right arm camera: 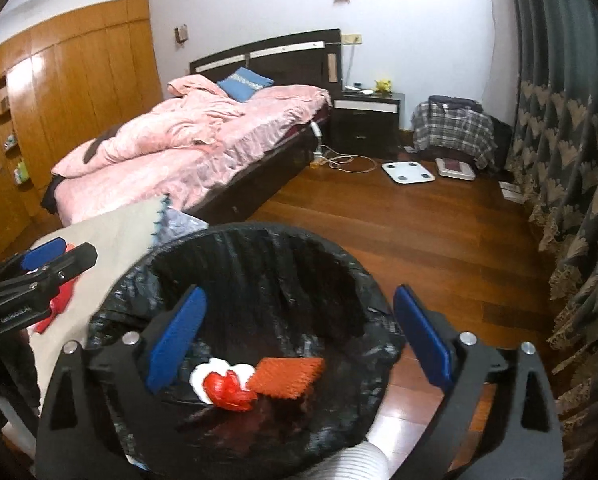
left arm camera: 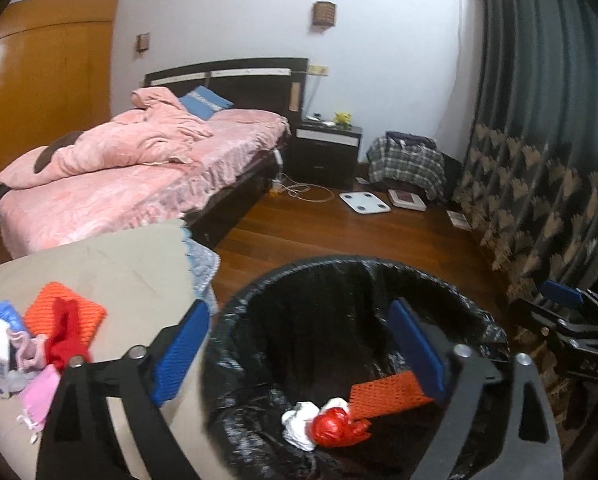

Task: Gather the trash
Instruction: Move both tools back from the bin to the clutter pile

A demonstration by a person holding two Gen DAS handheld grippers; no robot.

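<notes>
Black-lined trash bin (left arm camera: 339,300) holds orange mesh (left arm camera: 387,394) and red-white wads; both claws gape empty above it.
Left claw (left arm camera: 299,352) and right claw (right arm camera: 299,340) grip nothing. Leftover scraps (left arm camera: 39,340) on the counter (left arm camera: 131,264) look light, soft; pinch at bunched middle. Bin bottom dark, unreadable.

- Bin (left arm camera: 255,300) near centre, right of table (left arm camera: 111,264).
- Net (left arm camera: 387,394), wad (left arm camera: 299,426) in bin.
- Bed (left arm camera: 111,196) far left; nightstand (left arm camera: 327,152) to its right.
</notes>
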